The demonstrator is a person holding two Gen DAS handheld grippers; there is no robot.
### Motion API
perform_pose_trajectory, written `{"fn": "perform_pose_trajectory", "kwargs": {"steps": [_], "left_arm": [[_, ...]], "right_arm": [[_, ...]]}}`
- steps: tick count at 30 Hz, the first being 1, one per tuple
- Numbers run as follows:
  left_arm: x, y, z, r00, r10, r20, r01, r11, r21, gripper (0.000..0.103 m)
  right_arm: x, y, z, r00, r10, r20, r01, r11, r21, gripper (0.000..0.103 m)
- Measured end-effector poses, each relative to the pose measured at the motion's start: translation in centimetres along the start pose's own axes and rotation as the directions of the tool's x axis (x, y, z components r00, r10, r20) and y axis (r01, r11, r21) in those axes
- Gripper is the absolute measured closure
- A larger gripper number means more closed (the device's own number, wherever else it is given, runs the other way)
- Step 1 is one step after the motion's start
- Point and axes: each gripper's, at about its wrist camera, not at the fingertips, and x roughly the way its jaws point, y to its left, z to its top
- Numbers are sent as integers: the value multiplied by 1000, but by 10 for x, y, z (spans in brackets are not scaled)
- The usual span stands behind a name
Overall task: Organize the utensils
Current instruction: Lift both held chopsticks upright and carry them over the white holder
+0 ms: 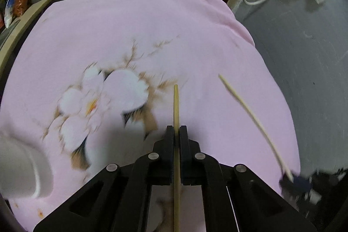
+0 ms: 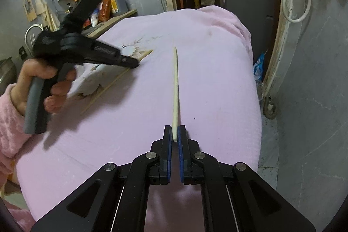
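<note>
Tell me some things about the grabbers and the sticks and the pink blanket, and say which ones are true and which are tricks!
1. Each gripper holds one chopstick. True: the left gripper is shut on the darker chopstick, and the right gripper is shut on the pale chopstick.
2. The cloth is plain blue. False: it is pink with a white flower print.
3. The right gripper's pads are blue. True.
4. The pale chopstick lies flat on the floor. False: it sticks out from the right gripper, above the cloth.
5. The hand on the left gripper wears a black glove. False: it is bare, with a pink sleeve.
</note>
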Motion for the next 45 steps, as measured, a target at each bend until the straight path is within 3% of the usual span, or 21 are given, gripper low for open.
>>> {"fn": "perform_pose_trajectory", "kwargs": {"steps": [6,14,20,27,32,35,36,37,39,40,42,44,45], "left_arm": [[-20,12,-26,1000,-21,-1,21,1000,-1,101],[-31,9,-37,999,-3,-33,5,999,47,101],[-31,9,-42,1000,0,-28,2,998,57,101],[-41,3,-55,999,23,39,-26,997,73,101],[-65,4,-64,987,3,163,-11,999,51,101],[-83,7,-71,965,-11,260,4,1000,28,101],[-91,6,-73,951,-2,309,-6,1000,25,101],[-94,4,-72,937,5,349,-14,1000,24,101],[-109,1,-75,897,19,442,-34,999,26,101],[-116,-1,-76,876,28,482,-46,999,27,101],[-132,-4,-78,831,35,555,-59,998,26,101],[-149,-3,-80,784,40,619,-70,997,24,101],[-160,-4,-82,746,47,664,-84,996,23,101]], "right_arm": [[10,4,17,999,2,-40,-4,999,-53,96],[51,1,70,984,63,-168,-78,993,-88,95],[90,-12,101,962,134,-237,-132,991,27,96],[83,-9,98,976,111,-189,-103,993,55,100],[55,-2,86,991,127,-31,-125,990,64,100],[27,13,76,983,110,147,-113,993,18,100],[17,18,72,973,98,208,-101,995,5,100],[4,29,65,949,80,304,-78,997,-18,100],[-10,43,58,908,49,417,-36,999,-41,100],[-18,53,53,871,30,490,-7,999,-50,100],[-27,65,48,822,3,570,37,998,-58,100],[-37,78,45,765,-7,644,66,996,-66,100],[-40,84,45,745,-13,667,81,994,-71,100]]}}
